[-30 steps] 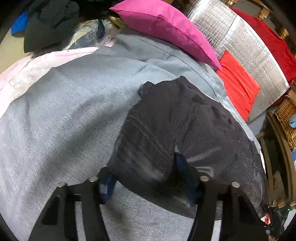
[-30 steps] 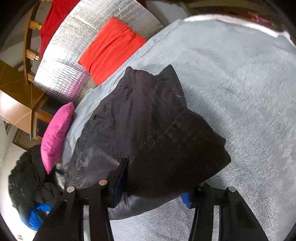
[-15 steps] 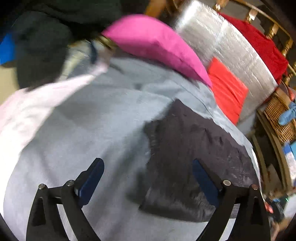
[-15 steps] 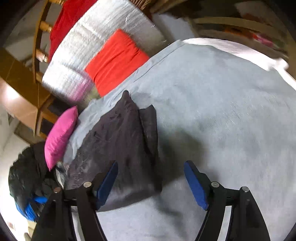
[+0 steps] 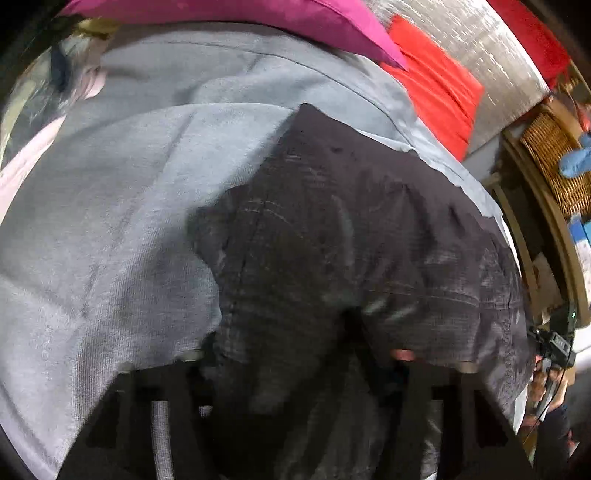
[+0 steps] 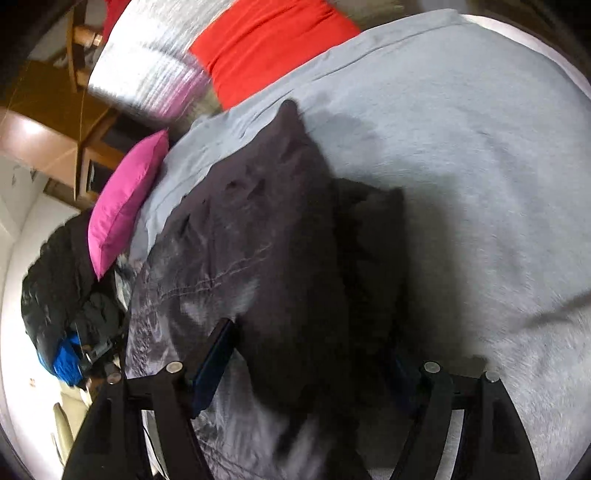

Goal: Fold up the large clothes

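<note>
The dark garment (image 5: pixel 351 240) lies on the grey bed cover (image 5: pixel 110 221), near the edge where the pink cushion (image 5: pixel 295 18) and the red cushion (image 5: pixel 436 81) stand, and it is already doubled into a thick packet. Half a second ago both grippers stood wide open above it with nothing between the fingers — now both have come down onto the cloth again. The left gripper (image 5: pixel 295 354) is closing, and the near edge of the garment is bunched up between its fingers; the picture is dark and blurred there, so I cannot tell if the pads already press on it. The right gripper (image 6: pixel 306 354) is also closing a little, with a thick fold of the same garment (image 6: pixel 266 229) between its blue pads (image 6: pixel 214 354), but they do not seem to squeeze it yet. I judge that one fold was finished and released, and a new grasp on the near edge is beginning for the next fold.
</note>
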